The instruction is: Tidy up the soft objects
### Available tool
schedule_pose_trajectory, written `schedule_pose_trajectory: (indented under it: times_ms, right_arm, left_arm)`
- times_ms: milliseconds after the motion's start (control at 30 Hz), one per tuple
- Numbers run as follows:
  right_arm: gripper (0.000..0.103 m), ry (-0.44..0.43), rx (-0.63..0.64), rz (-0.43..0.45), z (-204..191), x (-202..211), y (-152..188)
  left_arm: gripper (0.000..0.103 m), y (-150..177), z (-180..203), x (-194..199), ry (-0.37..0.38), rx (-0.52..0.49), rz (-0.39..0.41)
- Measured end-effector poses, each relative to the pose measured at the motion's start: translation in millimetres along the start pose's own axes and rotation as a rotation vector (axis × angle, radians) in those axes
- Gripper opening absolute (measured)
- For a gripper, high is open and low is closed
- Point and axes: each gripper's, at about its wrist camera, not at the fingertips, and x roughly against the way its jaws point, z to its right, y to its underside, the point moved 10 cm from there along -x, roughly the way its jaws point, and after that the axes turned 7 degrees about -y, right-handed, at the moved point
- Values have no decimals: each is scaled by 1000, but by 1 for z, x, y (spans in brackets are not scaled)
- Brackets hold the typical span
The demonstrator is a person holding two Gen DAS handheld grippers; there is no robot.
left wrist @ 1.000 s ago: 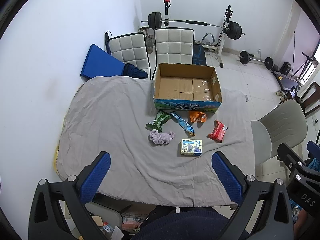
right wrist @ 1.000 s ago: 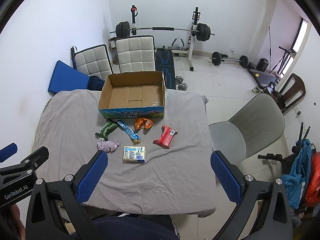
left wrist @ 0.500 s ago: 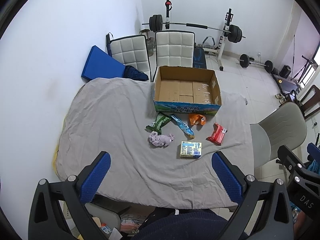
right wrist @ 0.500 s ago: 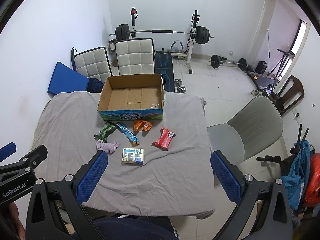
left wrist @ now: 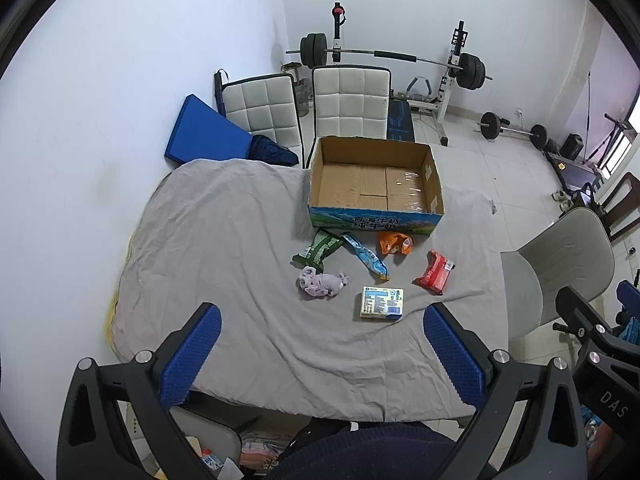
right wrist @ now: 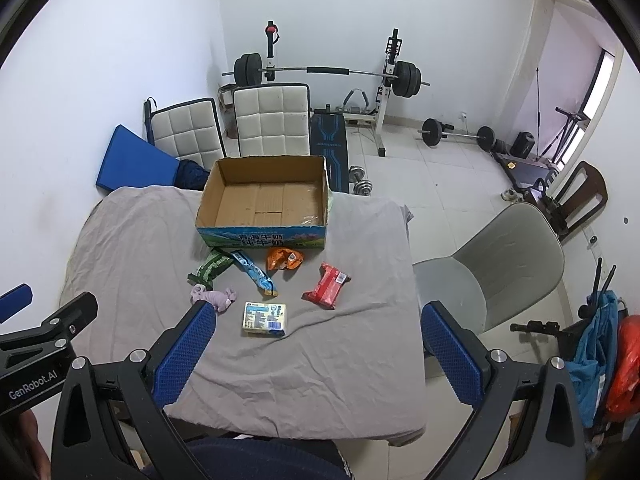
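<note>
Both grippers, left gripper (left wrist: 320, 354) and right gripper (right wrist: 318, 354), hover wide open and empty; the slippery red packet (right wrist: 326, 285) could squirt from closing fingers, missing the cardboard box (right wrist: 262, 240).

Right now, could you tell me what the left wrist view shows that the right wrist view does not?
Only the left wrist view shows the left gripper, wide open and empty. Only the right wrist view shows the right gripper, also open and empty, plus dumbbells on the floor behind the table and blue and orange bags at the right. Both show the empty cardboard box on the grey cloth, with the purple plush toy and five packets lying before it.
</note>
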Motion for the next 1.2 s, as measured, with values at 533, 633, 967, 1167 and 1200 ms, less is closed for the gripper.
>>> schedule_pose_trajectory:
  times_ms: [533, 633, 967, 1167, 1200]
  right_arm:
    - [103, 22, 4, 25, 1, 2, -7]
    - [103, 24, 4, 29, 2, 3, -9]
    - [103, 29, 11, 30, 2, 3, -9]
    - [103, 32, 14, 33, 0, 4, -11]
    - [103, 33, 15, 34, 0, 4, -11]
  left_arm:
    - [103, -5, -4, -2, -12, 18, 23]
    - [103, -6, -3, -1, -16, 17, 30]
    - [103, -7, -3, -1, -15, 18, 28]
    - [103, -6, -2, -1, -14, 15, 29]
    - [103, -6, -2, -1, -15, 15, 29]
